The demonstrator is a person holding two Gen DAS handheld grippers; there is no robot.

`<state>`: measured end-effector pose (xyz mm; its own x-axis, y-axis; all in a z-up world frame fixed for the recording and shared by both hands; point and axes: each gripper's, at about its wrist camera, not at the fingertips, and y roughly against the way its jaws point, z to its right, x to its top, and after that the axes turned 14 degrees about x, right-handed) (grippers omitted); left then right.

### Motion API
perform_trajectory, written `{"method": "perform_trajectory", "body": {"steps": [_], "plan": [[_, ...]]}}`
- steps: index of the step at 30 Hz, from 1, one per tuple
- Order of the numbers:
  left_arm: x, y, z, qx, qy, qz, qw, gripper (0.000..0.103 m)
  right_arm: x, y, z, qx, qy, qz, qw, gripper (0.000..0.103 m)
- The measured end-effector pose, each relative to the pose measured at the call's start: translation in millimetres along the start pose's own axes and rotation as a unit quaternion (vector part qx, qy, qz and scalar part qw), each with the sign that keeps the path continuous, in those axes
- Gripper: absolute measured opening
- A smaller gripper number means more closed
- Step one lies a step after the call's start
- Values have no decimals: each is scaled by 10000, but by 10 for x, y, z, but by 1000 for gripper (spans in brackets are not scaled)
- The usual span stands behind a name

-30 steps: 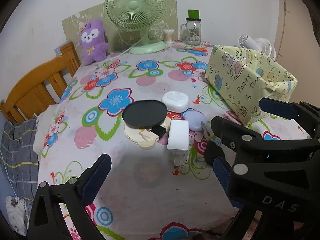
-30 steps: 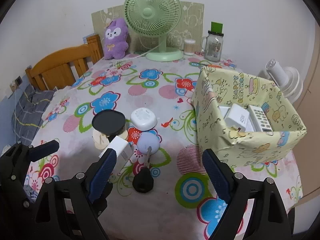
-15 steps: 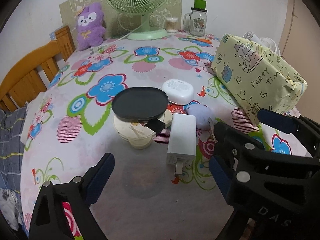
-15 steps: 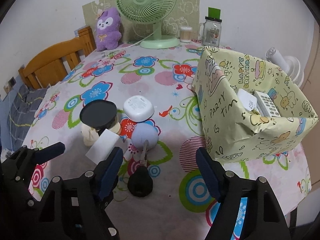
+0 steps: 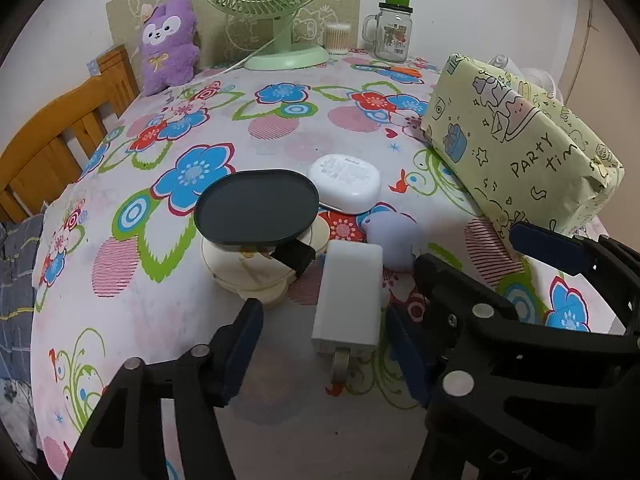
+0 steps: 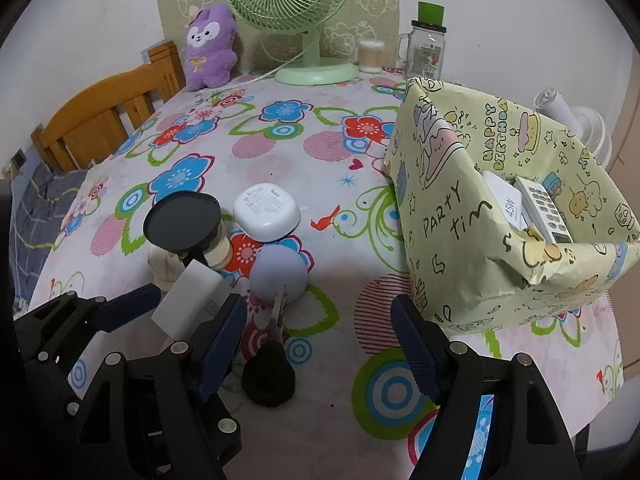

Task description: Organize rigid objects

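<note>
A white charger block [image 5: 348, 300] lies on the flowered tablecloth with its plug prong toward me. My left gripper [image 5: 324, 350] straddles its near end. The jaws are closing, and a gap still shows on each side of the block. My right gripper [image 6: 320, 342] stands open just over a small black pear-shaped knob [image 6: 268, 376] with a thin stem. A lavender round object [image 6: 280, 276] sits right behind it. Left of the charger, a black oval lid [image 5: 256, 204] rests on a cream compact [image 5: 248, 276]. A white rounded case [image 5: 346, 182] lies farther back.
A yellow gift-wrapped box [image 6: 460, 240] at the right holds a white adapter [image 6: 506, 204] and a remote [image 6: 544, 208]. A green fan [image 6: 304, 8], a purple plush [image 6: 210, 48], a glass jar [image 6: 426, 48] and a swab pot [image 6: 370, 56] line the back. A wooden chair [image 5: 60, 140] stands left.
Both grippers have come down closer to the table. The left jaws have narrowed from wide open around the charger. The right jaws have narrowed a little over the black knob.
</note>
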<state>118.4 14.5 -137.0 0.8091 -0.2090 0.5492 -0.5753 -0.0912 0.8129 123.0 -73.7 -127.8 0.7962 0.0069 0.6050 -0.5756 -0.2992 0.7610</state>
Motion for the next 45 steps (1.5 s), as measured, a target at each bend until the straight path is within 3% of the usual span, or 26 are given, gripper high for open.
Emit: {"method": "perform_trajectory", "body": {"steps": [2,7,32,34,36,39,45], "plan": [[9,-8,-4,76,23,29,10000,46,8,-20,12,29,-51,-14,10000,78],[19,-38,-23,-43,90,2,10000,26,30,-86,28,67,-122,-84,9999,78],[59,-138,-261,157,405,74,9990,26,202,-471,-33,-124,-419,-366,9984,72],[62,-138,-248,194,398,95,9990,26,215,-478,-42,-125,-403,-405,9983,68],[59,-128,-228,246,348,120,9990,26,229,-483,-75,-75,-332,-441,9984,55],[59,-126,-229,246,331,114,9991,25,237,-495,-131,-17,-239,-475,9986,44],[48,-102,-236,236,339,64,9991,25,226,-490,-146,34,-201,-513,9985,42]]}}
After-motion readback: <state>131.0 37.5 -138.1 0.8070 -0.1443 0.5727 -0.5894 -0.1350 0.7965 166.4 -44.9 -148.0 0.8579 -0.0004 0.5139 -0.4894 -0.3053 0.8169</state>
